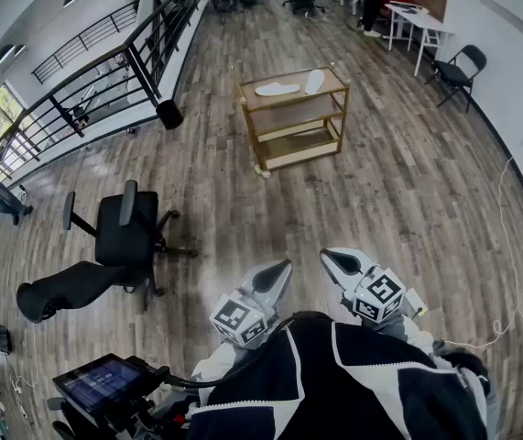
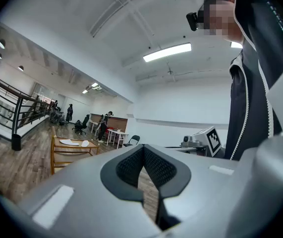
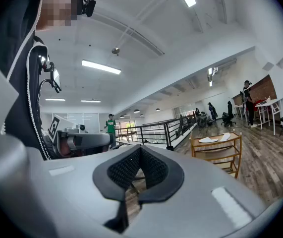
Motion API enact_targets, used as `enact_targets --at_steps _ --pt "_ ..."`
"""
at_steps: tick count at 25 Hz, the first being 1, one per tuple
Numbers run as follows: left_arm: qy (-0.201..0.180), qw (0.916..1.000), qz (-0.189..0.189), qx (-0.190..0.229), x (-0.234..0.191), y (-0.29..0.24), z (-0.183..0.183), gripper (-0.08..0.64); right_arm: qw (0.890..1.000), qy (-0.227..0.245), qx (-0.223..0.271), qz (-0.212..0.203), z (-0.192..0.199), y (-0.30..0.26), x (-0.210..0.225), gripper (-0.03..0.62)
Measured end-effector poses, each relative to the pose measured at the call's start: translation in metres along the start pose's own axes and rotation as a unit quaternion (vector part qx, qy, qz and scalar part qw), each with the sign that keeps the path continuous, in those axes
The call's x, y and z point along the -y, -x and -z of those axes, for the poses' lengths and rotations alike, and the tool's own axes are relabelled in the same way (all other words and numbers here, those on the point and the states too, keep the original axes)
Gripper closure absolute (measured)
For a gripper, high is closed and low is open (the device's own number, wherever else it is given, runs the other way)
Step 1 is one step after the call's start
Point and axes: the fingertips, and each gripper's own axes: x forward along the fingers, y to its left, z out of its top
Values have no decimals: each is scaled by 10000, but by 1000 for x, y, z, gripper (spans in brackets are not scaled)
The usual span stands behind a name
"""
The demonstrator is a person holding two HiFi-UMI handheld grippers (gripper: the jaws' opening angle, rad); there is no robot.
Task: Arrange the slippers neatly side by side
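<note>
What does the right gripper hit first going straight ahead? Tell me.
For the right gripper, the way looks free over wooden floor; the distant black metal railing seems first, though depth is unclear.

Slippers (image 1: 279, 88): white. Cart (image 1: 296, 122): gold frame, tan shelves. Floor (image 1: 408, 181): grey-brown planks. Office chair (image 1: 124, 232): black. Left gripper (image 1: 282, 269), right gripper (image 1: 332, 260): grey, black-and-white square markers. Jacket (image 1: 353, 383): black, white stripes.
</note>
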Motion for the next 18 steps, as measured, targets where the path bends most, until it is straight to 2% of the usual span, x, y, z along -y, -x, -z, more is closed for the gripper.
enact_targets --at_steps 7,12,18 --pt "24 10000 -39 -17 8 0 -5 541 9999 89 -52 -123 -2 1 -8 592" --pt "69 10000 4 -21 9 -2 6 541 9999 93 5 -69 0 2 -6 589" --pt "72 9999 58 -97 13 -6 -1 541 9999 86 53 -98 -5 4 -6 589"
